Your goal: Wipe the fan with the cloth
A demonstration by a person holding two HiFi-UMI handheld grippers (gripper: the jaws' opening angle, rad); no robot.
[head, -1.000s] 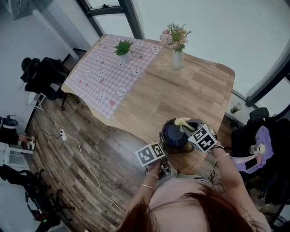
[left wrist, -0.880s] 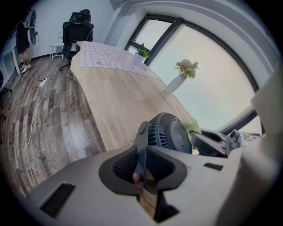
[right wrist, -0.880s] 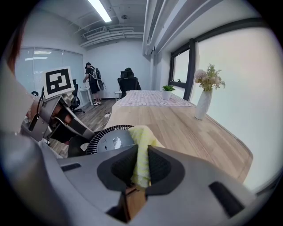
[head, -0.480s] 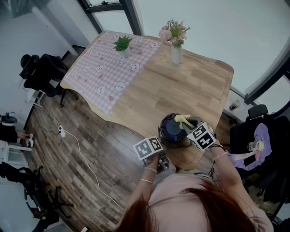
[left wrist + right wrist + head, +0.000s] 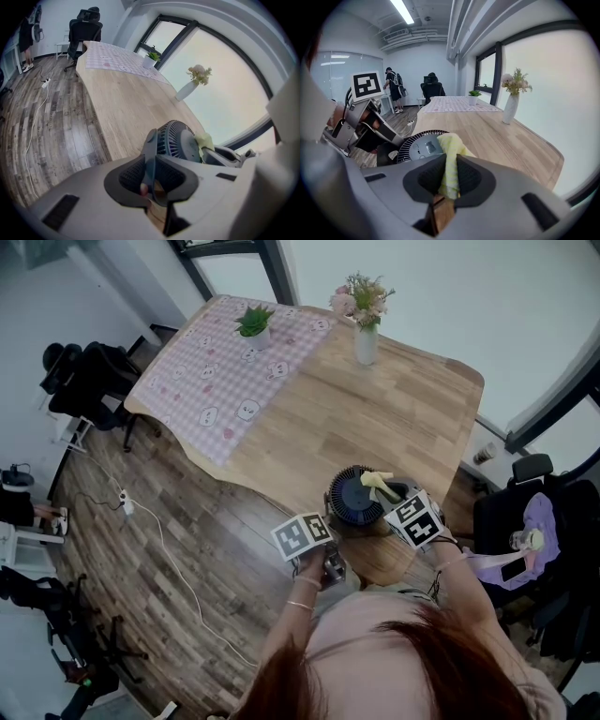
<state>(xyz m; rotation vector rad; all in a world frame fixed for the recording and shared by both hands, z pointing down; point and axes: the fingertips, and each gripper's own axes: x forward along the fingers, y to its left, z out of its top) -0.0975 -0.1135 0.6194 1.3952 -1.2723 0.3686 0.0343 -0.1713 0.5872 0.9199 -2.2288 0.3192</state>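
**Cloth on the fan, wipe barely begun**

Your left gripper point(image 5: 152, 163) is clamped on the dark frame point(image 5: 150, 140) that curves up beside the fan point(image 5: 355, 495), and this steadies it. The fan stands at the near edge of the wooden table point(image 5: 375, 409), just in front of you, with its round grille facing up. Your right gripper point(image 5: 450, 174) is pinched tight on the yellow cloth point(image 5: 451, 154). The cloth's free end lies over the right-hand side of the fan's top, against the edge of the centre cap point(image 5: 418, 148).

So the setup is done: the fan is held, and the cloth is gripped and in contact with it. I judge the wipe itself to be just starting or under way. The pictures show no dust or streaks, so you cannot tell how much of the grille has been covered. What looks left is the left part of the grille, the rim and the sides, none of which the cloth touches now.
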